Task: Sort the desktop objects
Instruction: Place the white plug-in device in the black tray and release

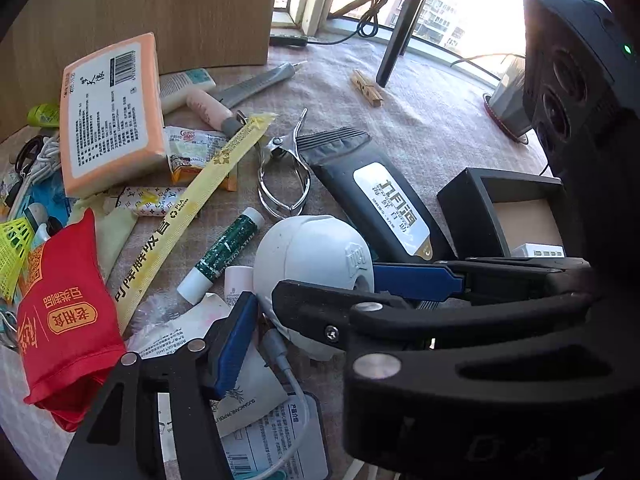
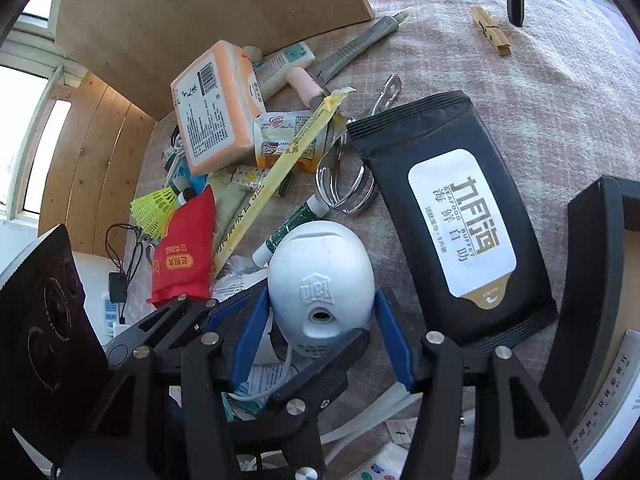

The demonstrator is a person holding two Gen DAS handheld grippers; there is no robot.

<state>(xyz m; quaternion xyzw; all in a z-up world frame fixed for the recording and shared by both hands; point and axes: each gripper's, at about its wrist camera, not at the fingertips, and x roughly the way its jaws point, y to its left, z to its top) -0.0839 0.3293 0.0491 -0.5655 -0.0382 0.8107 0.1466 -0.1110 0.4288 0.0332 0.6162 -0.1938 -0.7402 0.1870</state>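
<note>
Both grippers flank white charger, port facing right gripper

Cluttered cloth-covered table

We saw a plain white egg-shaped device, our landmark. Right of it lay a black wipes pack with a white-and-gold label. Left of it sat a red pouch with gold print, and beyond that a neon-yellow shuttlecock. Behind the device stood a peach-orange packet bearing a black barcode.
</note>
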